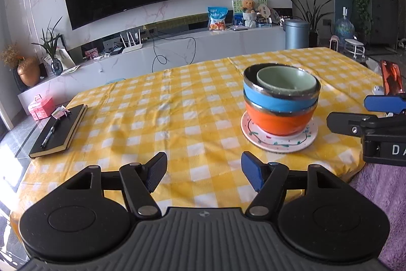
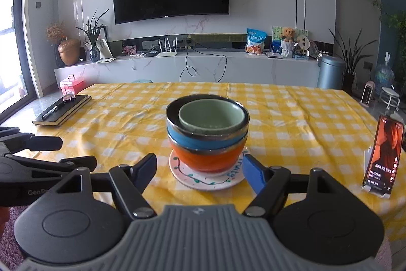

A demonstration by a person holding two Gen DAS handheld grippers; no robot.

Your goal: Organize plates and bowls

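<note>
On the surface (image 2: 291,118), covered in a yellow check cloth, a plate (image 2: 206,178) carries an orange bowl (image 2: 205,160), a blue bowl (image 2: 203,140) nested in it and a green bowl (image 2: 212,116) inside that. The right gripper (image 2: 199,173) stands wide and empty, just near of the stack, its fingers either side of the plate's near edge. The left gripper (image 1: 204,173) is also wide and empty, to the left and near of the stack. A notebook (image 2: 62,109) with a pen (image 2: 52,111) lies far left; a phone (image 2: 383,156) stands at the right.
</note>
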